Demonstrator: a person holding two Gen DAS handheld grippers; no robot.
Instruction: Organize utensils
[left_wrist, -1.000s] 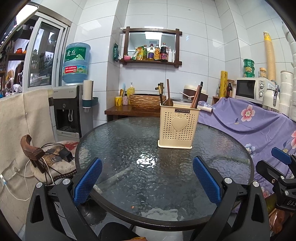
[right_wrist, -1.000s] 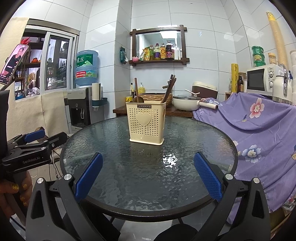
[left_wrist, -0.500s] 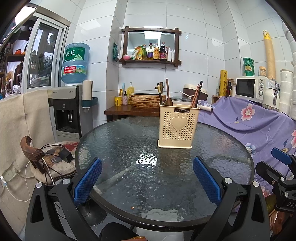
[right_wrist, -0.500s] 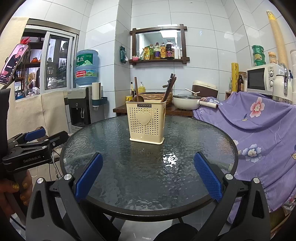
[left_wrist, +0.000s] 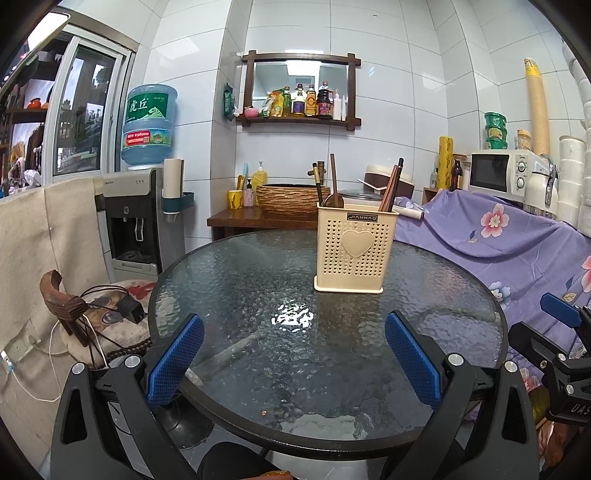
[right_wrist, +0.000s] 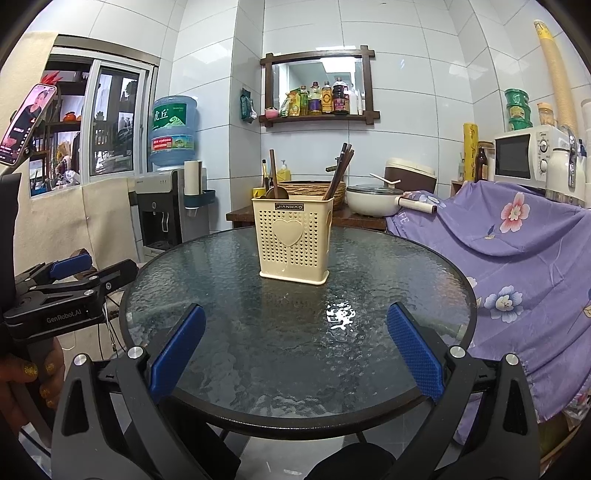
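- Left wrist view: left gripper, blue pads spread wide, nothing between them; it hangs over the near edge of the round glass table.
- Utensil holder, cream plastic, perforated, heart on its front; stands upright on the far right part of the table, well apart from the gripper.
- Wooden spoon, handle up, in the holder's left side.
- Chopsticks, dark, leaning right, in the holder's right side.
- Right gripper, partly seen at the right edge, beside the table.
- Right wrist view: right gripper, pads likewise wide apart and empty, over the near table edge.
- Utensil holder at table centre, spoon left, chopsticks right.
- Left gripper at the left edge, beside the table; its opening cannot be judged from this view.
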